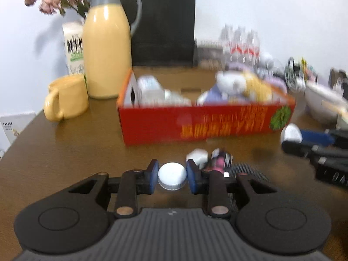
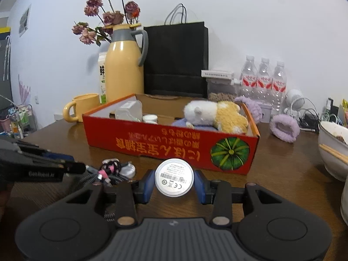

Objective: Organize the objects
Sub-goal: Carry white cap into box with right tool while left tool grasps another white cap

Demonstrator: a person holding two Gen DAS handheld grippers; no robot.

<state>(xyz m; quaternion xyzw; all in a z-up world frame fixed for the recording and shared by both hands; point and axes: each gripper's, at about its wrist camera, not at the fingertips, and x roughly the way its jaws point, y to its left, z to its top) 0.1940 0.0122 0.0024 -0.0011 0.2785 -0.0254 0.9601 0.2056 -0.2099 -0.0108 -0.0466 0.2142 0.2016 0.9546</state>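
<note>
A red cardboard box stands on the brown table and holds a plush cat, a clear container and a small jar. My left gripper is shut on a white bottle cap just in front of the box. My right gripper is shut on a round white puck with a printed label, held in front of the box. A bundle of cables with a pink tie lies on the table between the two grippers.
A yellow jug, a yellow mug, a milk carton, dried flowers and a black paper bag stand behind the box. Water bottles, purple knitted pieces and a white bowl are to the right.
</note>
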